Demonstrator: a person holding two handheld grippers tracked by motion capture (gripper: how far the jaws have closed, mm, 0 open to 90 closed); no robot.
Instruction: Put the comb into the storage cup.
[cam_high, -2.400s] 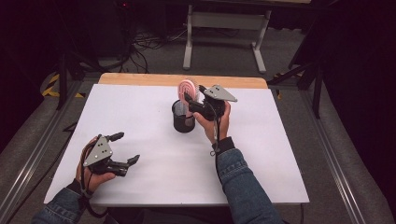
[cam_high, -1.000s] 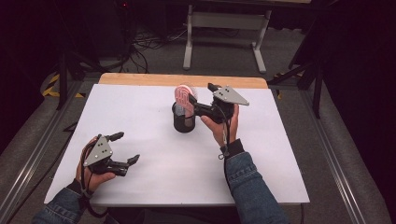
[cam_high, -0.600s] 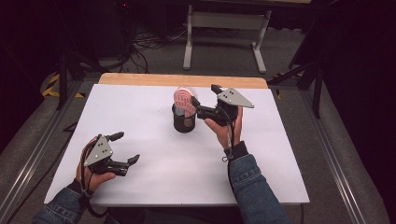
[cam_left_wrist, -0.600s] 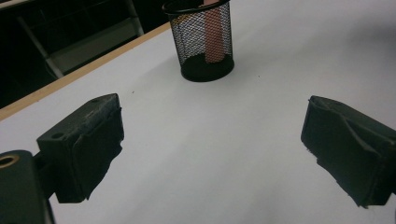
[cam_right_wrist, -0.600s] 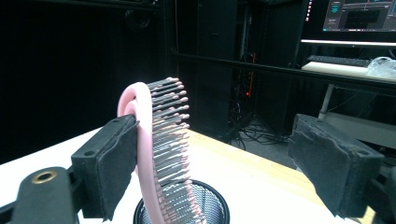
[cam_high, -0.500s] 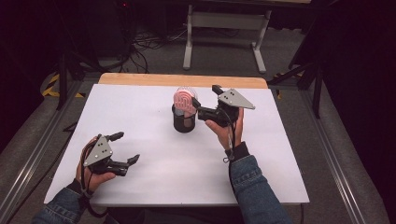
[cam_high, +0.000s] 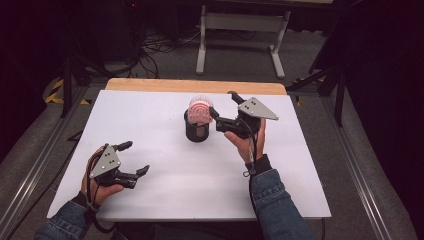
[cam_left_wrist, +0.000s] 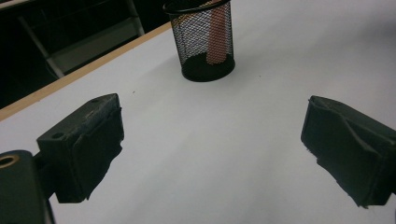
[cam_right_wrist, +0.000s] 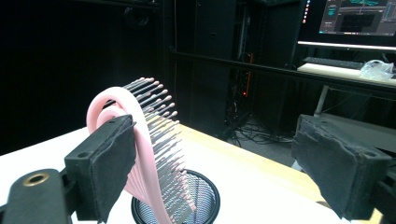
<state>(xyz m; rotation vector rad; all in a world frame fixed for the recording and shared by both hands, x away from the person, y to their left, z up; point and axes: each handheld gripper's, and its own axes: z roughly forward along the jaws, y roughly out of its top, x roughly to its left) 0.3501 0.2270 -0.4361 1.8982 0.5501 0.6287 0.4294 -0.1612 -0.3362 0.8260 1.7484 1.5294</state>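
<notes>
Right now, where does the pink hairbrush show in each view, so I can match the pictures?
High view: pink hairbrush stands up out of the black mesh cup at the table's middle, just left of the open right gripper.
Left gripper view: top centre, its pink handle inside the cup.
Right gripper view: left of centre, bristles facing right, beside the left jaw.
Shared landmark: the mesh cup.

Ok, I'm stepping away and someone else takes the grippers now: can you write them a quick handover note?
Right gripper: jaws have just been opening and stand wide beside the pink hairbrush; in the right gripper view one pad is close against the brush's head, the other well clear.
Left gripper: open, holding nothing, low over the white table at its near left.
Things: the brush stands handle down in the black mesh cup, head sticking out above the rim.
Done: brush placed in the cup and let go.
Left: probably just draw the right gripper back without tipping the cup.
</notes>
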